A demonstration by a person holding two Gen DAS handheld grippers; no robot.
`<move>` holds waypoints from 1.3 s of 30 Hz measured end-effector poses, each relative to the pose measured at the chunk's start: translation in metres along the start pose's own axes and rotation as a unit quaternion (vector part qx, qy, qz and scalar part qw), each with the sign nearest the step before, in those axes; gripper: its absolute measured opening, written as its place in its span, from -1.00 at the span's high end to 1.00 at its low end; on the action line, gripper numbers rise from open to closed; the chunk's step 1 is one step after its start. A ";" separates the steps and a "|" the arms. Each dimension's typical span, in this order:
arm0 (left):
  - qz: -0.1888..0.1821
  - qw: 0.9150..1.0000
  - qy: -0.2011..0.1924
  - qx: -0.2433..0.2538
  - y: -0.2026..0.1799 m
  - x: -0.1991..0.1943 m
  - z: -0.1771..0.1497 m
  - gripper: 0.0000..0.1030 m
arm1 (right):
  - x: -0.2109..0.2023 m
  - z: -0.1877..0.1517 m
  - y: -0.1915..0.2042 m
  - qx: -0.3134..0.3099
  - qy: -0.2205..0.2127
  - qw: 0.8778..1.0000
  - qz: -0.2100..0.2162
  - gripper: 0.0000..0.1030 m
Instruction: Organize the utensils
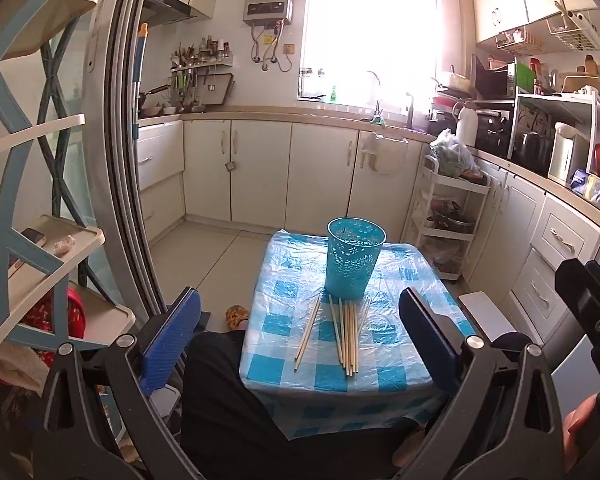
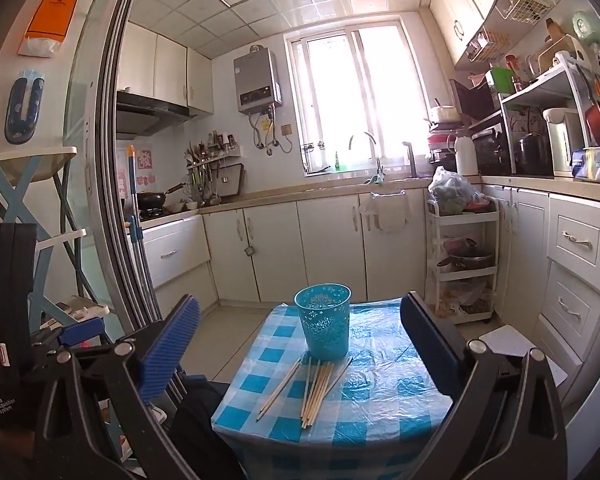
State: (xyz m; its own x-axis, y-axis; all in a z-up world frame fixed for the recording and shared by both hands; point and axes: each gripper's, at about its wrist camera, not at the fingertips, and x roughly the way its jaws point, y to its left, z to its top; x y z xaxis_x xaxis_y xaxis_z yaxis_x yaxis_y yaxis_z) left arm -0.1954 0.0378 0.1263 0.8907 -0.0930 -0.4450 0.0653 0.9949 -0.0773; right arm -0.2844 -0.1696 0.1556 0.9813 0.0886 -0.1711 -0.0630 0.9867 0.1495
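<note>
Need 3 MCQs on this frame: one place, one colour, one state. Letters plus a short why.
1. Where do the chopsticks lie?
A. Inside the holder
B. On the tablecloth, on the near side of the holder
C. On the floor

2. What colour is the perforated utensil holder?
A. Turquoise
B. Red
C. White

3. How does the holder stand?
A. Tipped on its side
B. Upside down
C. Upright, nothing visible sticking out

Answers:
1 B: the sticks rest flat on the checked tablecloth, on the camera side of the holder's base.
2 A: its walls are turquoise in both wrist views.
3 C: its open rim faces up and no stick rises above it.
</note>
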 end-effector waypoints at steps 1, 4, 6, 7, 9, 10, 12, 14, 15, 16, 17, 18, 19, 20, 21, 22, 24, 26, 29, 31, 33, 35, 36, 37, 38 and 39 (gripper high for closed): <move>0.001 1.000 0.000 0.000 0.001 0.000 0.000 -0.85 | 0.000 -0.003 0.002 0.001 0.000 1.000 -0.002 -0.87; 0.003 1.000 -0.001 0.000 0.001 0.000 0.000 -0.85 | -0.001 -0.005 0.003 0.001 0.001 1.000 -0.002 -0.87; 0.004 1.000 -0.002 0.000 0.000 -0.001 0.000 -0.85 | -0.002 -0.007 0.005 0.000 0.002 1.000 -0.001 -0.87; 0.005 1.000 -0.003 0.000 0.000 -0.001 0.000 -0.85 | 0.002 -0.003 0.003 0.000 0.001 1.000 -0.002 -0.87; 0.007 1.000 -0.003 0.000 -0.001 -0.001 -0.001 -0.85 | 0.006 0.000 0.001 -0.001 0.001 1.000 -0.002 -0.87; 0.007 1.000 -0.003 -0.001 -0.001 -0.001 -0.001 -0.85 | 0.005 0.000 0.000 0.000 0.001 1.000 -0.002 -0.87; 0.008 1.000 -0.004 -0.001 -0.001 -0.001 -0.001 -0.85 | 0.008 0.002 -0.003 0.000 0.001 1.000 -0.002 -0.87; 0.008 1.000 -0.004 -0.001 -0.001 -0.001 -0.001 -0.85 | 0.008 0.003 -0.005 0.000 0.001 1.000 -0.002 -0.87; 0.008 1.000 -0.004 -0.001 0.000 -0.001 -0.001 -0.85 | 0.004 0.002 -0.001 0.000 0.002 1.000 -0.001 -0.87; 0.008 1.000 -0.004 -0.001 0.000 -0.001 -0.001 -0.85 | 0.005 0.000 0.002 -0.001 0.002 1.000 -0.001 -0.87; 0.008 1.000 -0.004 -0.001 -0.001 -0.001 -0.001 -0.85 | 0.006 0.000 0.003 -0.001 0.003 1.000 -0.001 -0.87; 0.008 1.000 -0.004 -0.001 -0.001 -0.001 -0.001 -0.85 | 0.007 -0.003 0.006 -0.001 0.003 1.000 0.000 -0.87; 0.008 1.000 -0.004 -0.001 -0.001 -0.001 -0.001 -0.85 | 0.006 -0.003 0.007 -0.002 0.003 1.000 0.000 -0.87; 0.008 1.000 -0.003 -0.001 0.000 -0.001 -0.001 -0.85 | 0.006 -0.004 0.008 -0.002 0.002 1.000 0.000 -0.87; 0.008 1.000 -0.003 -0.001 0.000 -0.001 -0.001 -0.85 | 0.006 -0.004 0.009 -0.004 0.001 1.000 0.000 -0.87; 0.008 1.000 -0.004 -0.001 0.000 -0.001 -0.001 -0.85 | 0.006 -0.004 0.004 -0.006 0.004 1.000 0.004 -0.87; 0.008 1.000 -0.004 -0.001 -0.001 -0.001 -0.001 -0.85 | 0.006 -0.004 0.003 -0.006 0.004 1.000 0.005 -0.87; 0.008 1.000 -0.004 -0.001 -0.001 -0.001 -0.001 -0.85 | 0.006 -0.004 0.004 -0.013 -0.001 1.000 0.004 -0.87; 0.008 1.000 -0.004 0.000 0.000 -0.001 -0.001 -0.85 | 0.005 -0.004 0.005 -0.009 0.000 1.000 0.003 -0.87; 0.007 1.000 -0.004 0.000 0.000 -0.001 -0.001 -0.85 | 0.005 -0.004 0.006 -0.010 -0.003 1.000 0.003 -0.87; 0.008 1.000 -0.004 -0.001 -0.001 -0.001 -0.001 -0.85 | 0.005 -0.004 0.006 -0.011 -0.004 1.000 0.003 -0.87; 0.008 1.000 -0.003 -0.001 0.000 -0.001 -0.001 -0.85 | 0.005 -0.004 0.007 -0.010 -0.005 1.000 0.003 -0.87; 0.008 1.000 -0.004 -0.001 -0.001 -0.002 -0.001 -0.85 | 0.005 -0.004 0.006 -0.010 -0.007 1.000 0.003 -0.87; 0.008 1.000 -0.004 -0.001 -0.001 -0.002 -0.001 -0.85 | 0.005 -0.005 0.007 -0.010 -0.008 1.000 0.003 -0.87; 0.008 1.000 -0.004 -0.001 -0.001 -0.002 -0.001 -0.85 | 0.005 -0.005 0.007 -0.010 -0.007 1.000 0.003 -0.87; 0.008 1.000 -0.004 -0.001 -0.002 -0.002 -0.001 -0.85 | 0.005 -0.005 0.007 -0.009 -0.008 1.000 0.003 -0.87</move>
State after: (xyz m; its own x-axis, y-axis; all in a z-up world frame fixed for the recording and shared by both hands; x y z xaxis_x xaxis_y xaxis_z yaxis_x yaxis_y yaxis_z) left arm -0.1978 0.0364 0.1265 0.8952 -0.0765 -0.4390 0.0502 0.9962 -0.0713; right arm -0.2808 -0.1620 0.1510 0.9835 0.0932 -0.1553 -0.0728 0.9885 0.1326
